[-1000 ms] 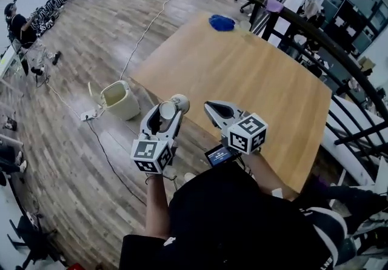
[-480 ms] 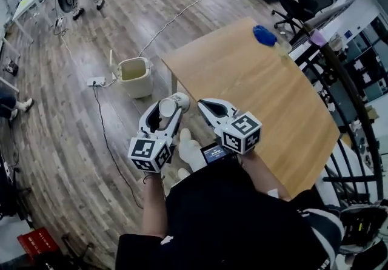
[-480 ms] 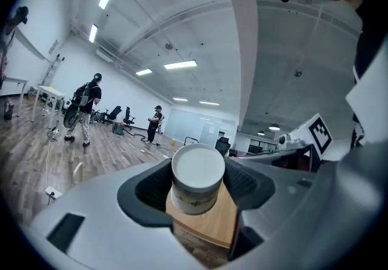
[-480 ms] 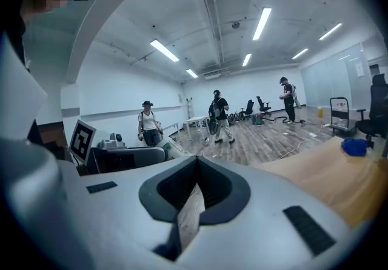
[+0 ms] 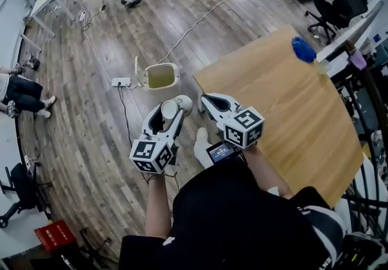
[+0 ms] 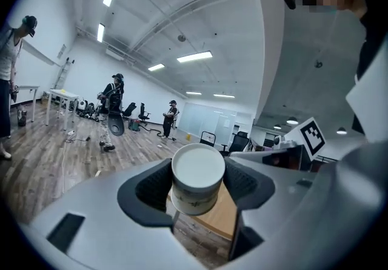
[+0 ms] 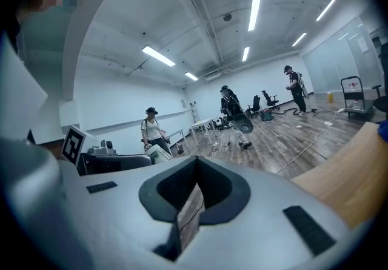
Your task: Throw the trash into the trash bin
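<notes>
Marker cubes: one cube (image 5: 151, 156) is seen at the back of the left gripper and one cube (image 5: 244, 127) at the back of the right gripper, nearest to the person.
Left gripper (image 5: 171, 111): it is held about level over the wooden floor (image 5: 91, 141). Its fingers (image 6: 148, 187) are spread wide and are closed on a paper cup.
Paper cup (image 6: 195, 181): white, gripped by its sides between both dark pads of the left gripper. Its round end is turned toward the gripper's camera, and it stands out a little past the fingertips.
Right gripper (image 5: 211, 104): it is held just beside the left one, to its right. Its fingers (image 7: 176, 187) are brought together and nothing is gripped between them.
Shoe (image 5: 203, 144): a white shoe is seen on the floor below and between the two grippers.
Trash bin (image 5: 161, 87): cream, open at the top, standing on the floor ahead of the left fingertips and apart from them. The cup is not over it.
Power strip (image 5: 121, 82): it lies on the floor just left of the bin, with a cable.
Table (image 5: 291, 105): wooden, to the right of the right fingers and beyond them.
Blue object (image 5: 303, 49): it is lying at the far corner of the table, well apart from both grippers.
</notes>
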The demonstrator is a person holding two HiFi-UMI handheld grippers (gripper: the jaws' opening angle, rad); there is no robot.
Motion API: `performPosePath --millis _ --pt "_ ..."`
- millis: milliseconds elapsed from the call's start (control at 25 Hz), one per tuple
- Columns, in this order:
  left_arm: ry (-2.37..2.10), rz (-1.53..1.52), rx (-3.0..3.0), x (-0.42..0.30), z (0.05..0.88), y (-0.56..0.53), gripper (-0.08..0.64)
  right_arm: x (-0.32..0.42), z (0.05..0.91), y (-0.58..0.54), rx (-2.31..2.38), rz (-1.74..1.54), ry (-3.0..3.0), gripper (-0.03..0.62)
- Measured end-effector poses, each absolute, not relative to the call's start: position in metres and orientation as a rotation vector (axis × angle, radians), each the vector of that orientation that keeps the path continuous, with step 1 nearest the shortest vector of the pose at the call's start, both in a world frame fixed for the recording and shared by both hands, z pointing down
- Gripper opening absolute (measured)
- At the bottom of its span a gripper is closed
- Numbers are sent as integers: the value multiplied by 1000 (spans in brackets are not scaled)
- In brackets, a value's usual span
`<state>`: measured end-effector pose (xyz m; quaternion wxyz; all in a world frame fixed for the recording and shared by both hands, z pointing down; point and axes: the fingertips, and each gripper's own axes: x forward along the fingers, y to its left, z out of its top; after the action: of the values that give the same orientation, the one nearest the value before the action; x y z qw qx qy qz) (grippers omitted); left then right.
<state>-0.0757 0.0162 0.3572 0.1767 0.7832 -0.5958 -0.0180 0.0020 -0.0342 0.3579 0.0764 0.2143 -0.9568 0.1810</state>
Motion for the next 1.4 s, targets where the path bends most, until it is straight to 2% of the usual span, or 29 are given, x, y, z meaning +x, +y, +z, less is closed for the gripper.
performPosePath --millis 240,440,880,1200,1400 --pt "-1774 -10 2175 -139 342 -74 273 -50 356 -121 595 609 -2884 -3" --pt "-1790 14 2156 -163 340 -131 273 -72 350 -187 605 654 -2905 -3" --pt "-1748 56 2052 -207 372 -176 273 -115 400 -233 592 791 -2793 -3" --pt "-1681 -4 2070 -282 394 -214 273 -177 420 -265 682 769 -2741 -3" --pt "-1576 -60 2132 -320 387 -251 273 -219 403 -303 768 689 -2724 -3"
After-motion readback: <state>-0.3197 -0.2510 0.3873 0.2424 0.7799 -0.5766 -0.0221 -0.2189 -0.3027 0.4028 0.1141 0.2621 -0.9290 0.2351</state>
